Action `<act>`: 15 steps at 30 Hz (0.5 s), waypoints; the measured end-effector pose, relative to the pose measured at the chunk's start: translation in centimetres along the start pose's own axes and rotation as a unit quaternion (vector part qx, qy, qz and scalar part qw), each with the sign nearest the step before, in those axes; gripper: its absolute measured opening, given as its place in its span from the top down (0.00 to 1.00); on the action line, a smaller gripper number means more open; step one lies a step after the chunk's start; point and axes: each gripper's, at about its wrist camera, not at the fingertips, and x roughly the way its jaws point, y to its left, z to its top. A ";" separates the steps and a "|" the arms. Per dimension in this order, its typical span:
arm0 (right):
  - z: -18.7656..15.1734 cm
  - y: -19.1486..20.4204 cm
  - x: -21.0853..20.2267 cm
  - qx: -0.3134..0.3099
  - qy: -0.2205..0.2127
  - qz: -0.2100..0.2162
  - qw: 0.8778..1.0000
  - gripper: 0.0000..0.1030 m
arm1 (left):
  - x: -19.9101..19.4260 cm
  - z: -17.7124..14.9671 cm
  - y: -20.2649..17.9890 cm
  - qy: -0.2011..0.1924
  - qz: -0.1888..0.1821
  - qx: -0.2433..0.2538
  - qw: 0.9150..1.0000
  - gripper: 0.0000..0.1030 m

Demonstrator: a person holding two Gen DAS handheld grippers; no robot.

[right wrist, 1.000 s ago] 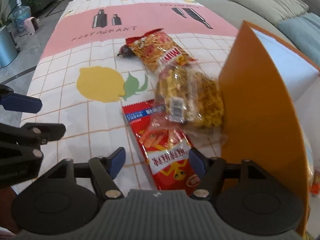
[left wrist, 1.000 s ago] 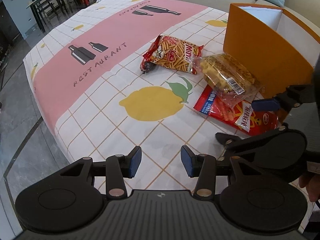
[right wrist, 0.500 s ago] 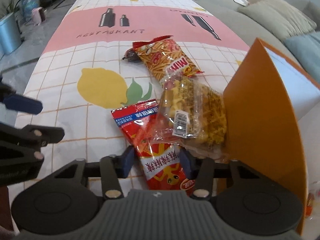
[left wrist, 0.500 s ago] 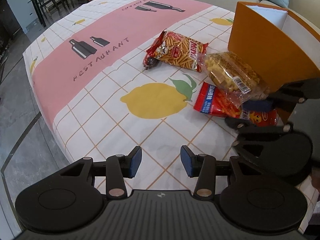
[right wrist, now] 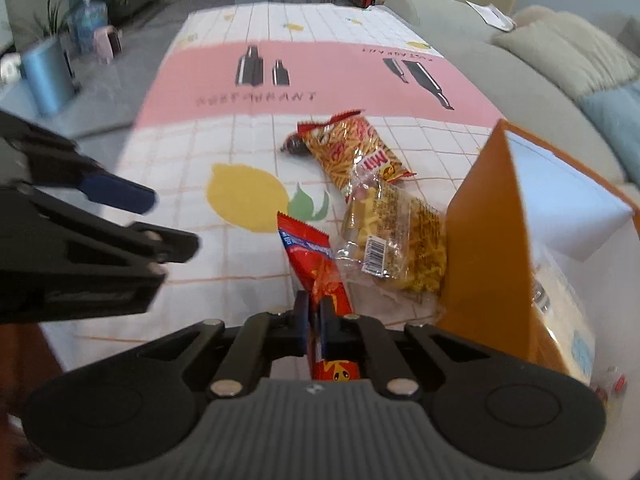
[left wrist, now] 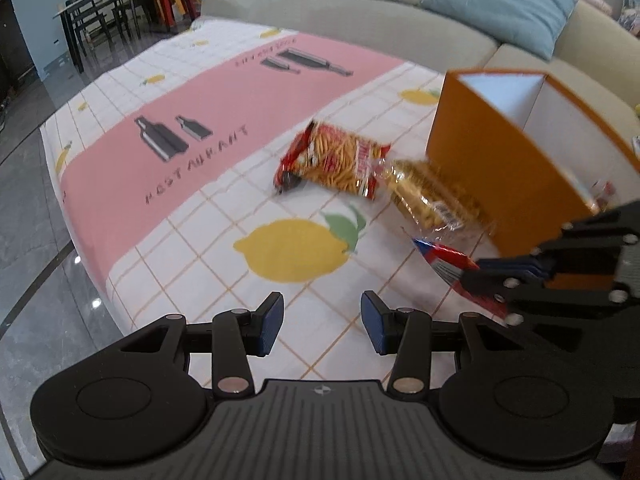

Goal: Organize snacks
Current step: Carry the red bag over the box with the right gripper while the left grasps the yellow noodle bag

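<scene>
right gripper (right wrist: 314, 320) clamped on red pack (right wrist: 310, 246), lower centre, lifted off cloth | left gripper (left wrist: 322, 322) fingers apart, empty | box (right wrist: 486, 240) at right, some snacks inside | left: stick pack (right wrist: 352, 152), clear pack (right wrist: 394, 242) on table, centre

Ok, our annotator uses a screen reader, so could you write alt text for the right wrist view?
The right hand-held gripper is shut on a red snack packet, holding it by one end above a lemon-print tablecloth. A clear bag of yellow snacks and another red bag lie beside an orange box; the left hand-held gripper shows at left.
</scene>
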 end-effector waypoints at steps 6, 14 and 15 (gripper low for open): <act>0.5 -1.5 -5.3 0.057 -0.042 0.025 0.997 0.99 | -2.1 1.6 -0.6 -0.015 -0.002 -0.003 1.000 0.47; 1.3 -5.1 -11.2 0.108 -0.108 0.011 0.988 0.99 | -1.8 4.3 -2.2 -0.012 -0.026 -0.023 0.999 0.40; 1.3 -5.7 -11.7 0.114 -0.112 0.004 0.987 0.99 | -1.5 4.5 -2.5 -0.008 -0.031 -0.031 0.999 0.39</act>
